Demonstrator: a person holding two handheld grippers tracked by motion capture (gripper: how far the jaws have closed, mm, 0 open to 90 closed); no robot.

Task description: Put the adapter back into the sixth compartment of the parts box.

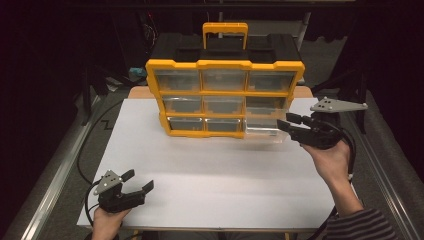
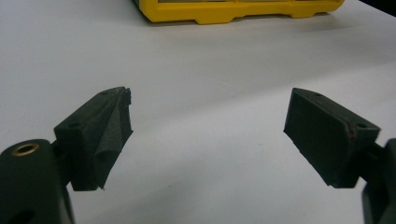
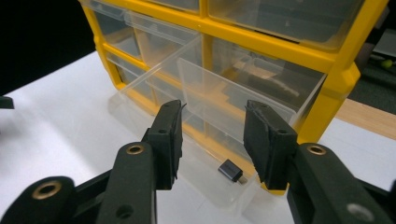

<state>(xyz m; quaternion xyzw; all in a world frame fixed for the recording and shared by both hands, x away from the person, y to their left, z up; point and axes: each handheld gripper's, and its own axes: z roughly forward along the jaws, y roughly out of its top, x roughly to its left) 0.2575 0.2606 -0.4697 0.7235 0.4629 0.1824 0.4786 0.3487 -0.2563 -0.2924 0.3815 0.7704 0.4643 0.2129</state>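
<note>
White table (image 1: 210, 195), open drawer (image 3: 196, 140), perhaps an adapter (image 3: 232, 170)

Organizer (image 1: 225, 65): yellow plastic frame, smooth, slight sheen. Drawers (image 3: 219, 88): clear plastic, glossy, a bit hazy. Adapter (image 3: 231, 171) in the pulled-out bottom drawer: dark body, looks matt plastic, with a small metal tip. Table (image 1: 210, 170): white, smooth, matt top; bare wood strip at its far edge (image 3: 369, 119). Right gripper (image 3: 212, 135): matt black plastic arms, brass-coloured metal inserts, pads (image 3: 170, 130) rubbery and dull. Left gripper (image 2: 208, 135): same matt black, pad (image 2: 107, 135) faces rough, foam-like. Grey plate (image 1: 337, 105): flat, matt, metal-looking. Sleeve (image 1: 362, 225): striped cloth.
</note>
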